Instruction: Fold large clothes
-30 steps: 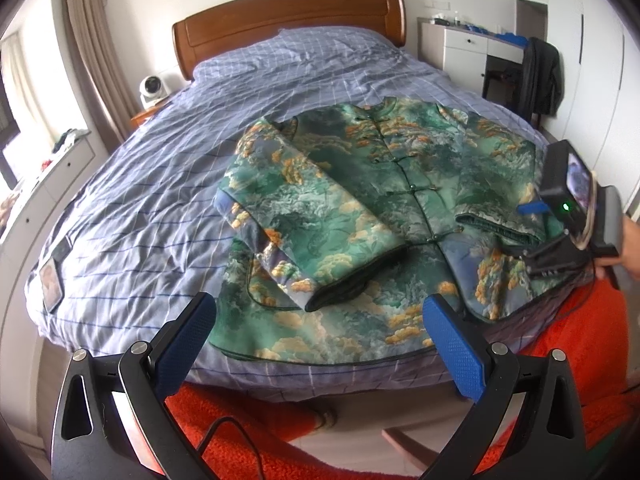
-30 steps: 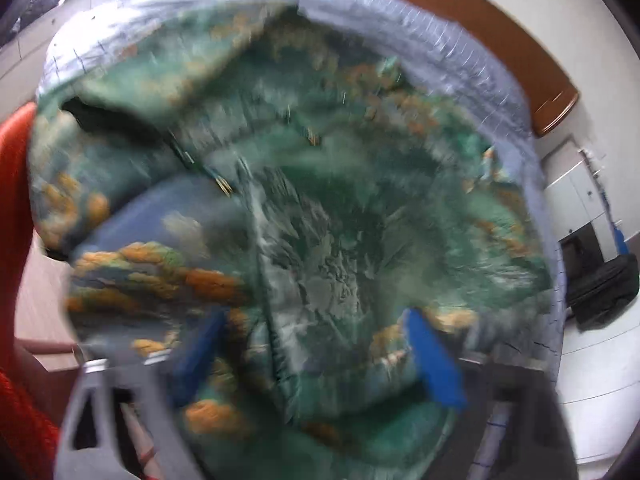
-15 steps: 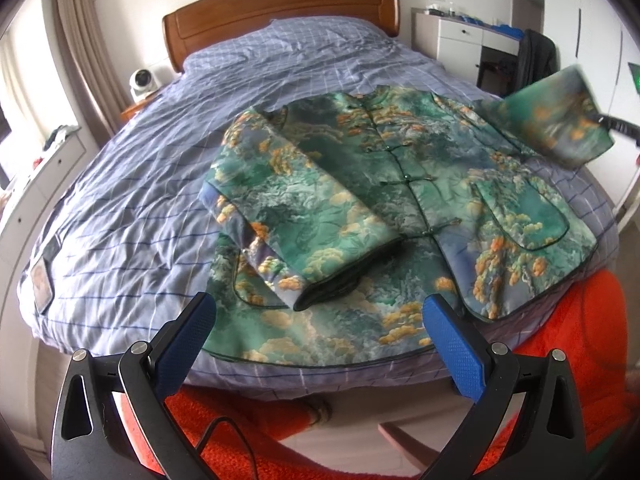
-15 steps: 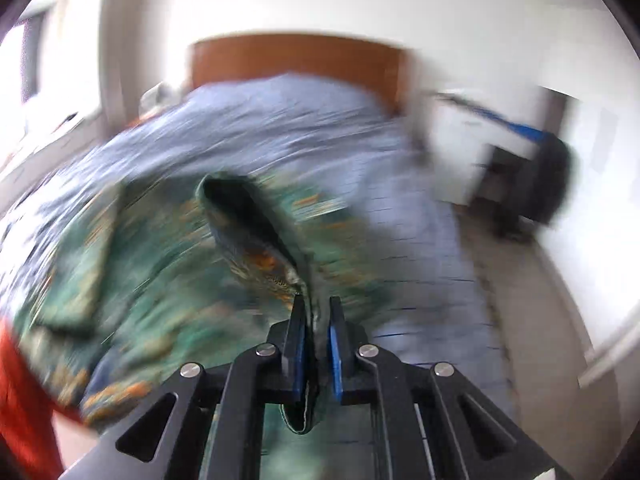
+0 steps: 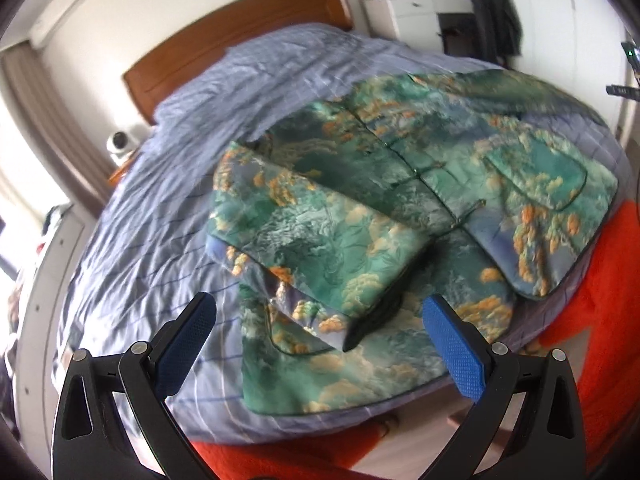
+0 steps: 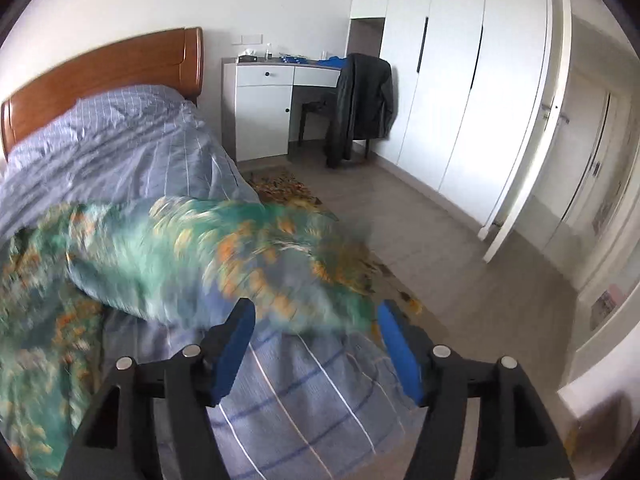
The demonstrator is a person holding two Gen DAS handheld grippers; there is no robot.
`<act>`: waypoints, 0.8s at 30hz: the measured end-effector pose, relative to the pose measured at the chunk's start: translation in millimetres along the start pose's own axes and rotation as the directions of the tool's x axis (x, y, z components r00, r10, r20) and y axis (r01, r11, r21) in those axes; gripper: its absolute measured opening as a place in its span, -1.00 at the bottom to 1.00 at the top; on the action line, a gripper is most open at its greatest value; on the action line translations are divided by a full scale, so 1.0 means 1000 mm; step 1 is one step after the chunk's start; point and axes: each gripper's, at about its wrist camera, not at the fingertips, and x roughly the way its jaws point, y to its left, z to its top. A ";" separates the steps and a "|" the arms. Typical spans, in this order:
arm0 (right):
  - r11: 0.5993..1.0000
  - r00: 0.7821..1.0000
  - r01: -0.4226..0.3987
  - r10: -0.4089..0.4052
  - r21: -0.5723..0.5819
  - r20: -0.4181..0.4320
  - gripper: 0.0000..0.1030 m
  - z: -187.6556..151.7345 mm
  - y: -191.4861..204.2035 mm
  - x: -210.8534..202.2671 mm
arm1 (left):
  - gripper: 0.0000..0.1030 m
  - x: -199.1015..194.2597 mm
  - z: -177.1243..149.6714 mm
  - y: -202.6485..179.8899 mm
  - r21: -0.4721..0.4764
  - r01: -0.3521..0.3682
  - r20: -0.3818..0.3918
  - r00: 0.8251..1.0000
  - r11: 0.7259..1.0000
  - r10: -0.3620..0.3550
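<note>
My right gripper (image 6: 316, 344) has let go of the sleeve (image 6: 224, 256) it pinched half a second ago; its jaws now gape. The left gripper (image 5: 320, 340) hovers, jaws released, over the green jacket (image 5: 400, 208) spread on the bed (image 5: 160, 216).

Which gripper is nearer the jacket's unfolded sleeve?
Right. The right gripper is open just short of the unfolded sleeve, which lies blurred past its fingers. The left gripper hovers open near the folded sleeve.

Left view looks from the bed's (image 5: 152, 208) foot toward 12 o'clock; right view from its side edge; both share the jacket (image 5: 400, 208).
</note>
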 end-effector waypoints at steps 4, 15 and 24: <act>0.996 0.996 -0.081 0.081 0.023 -0.029 0.27 -0.021 0.011 -0.015 | 0.99 0.018 0.002 -0.008 0.155 0.047 0.039 0.998 0.987 -0.053; 0.929 0.933 -0.357 0.352 -0.098 -0.067 0.27 -0.079 0.106 -0.071 | 0.82 0.123 -0.002 -0.040 0.340 0.237 -0.142 0.970 0.910 -0.199; 0.869 0.891 -0.451 0.450 -0.204 -0.056 0.27 -0.084 0.152 -0.099 | -0.83 0.082 0.018 0.033 0.031 0.360 -0.031 0.933 0.932 -0.359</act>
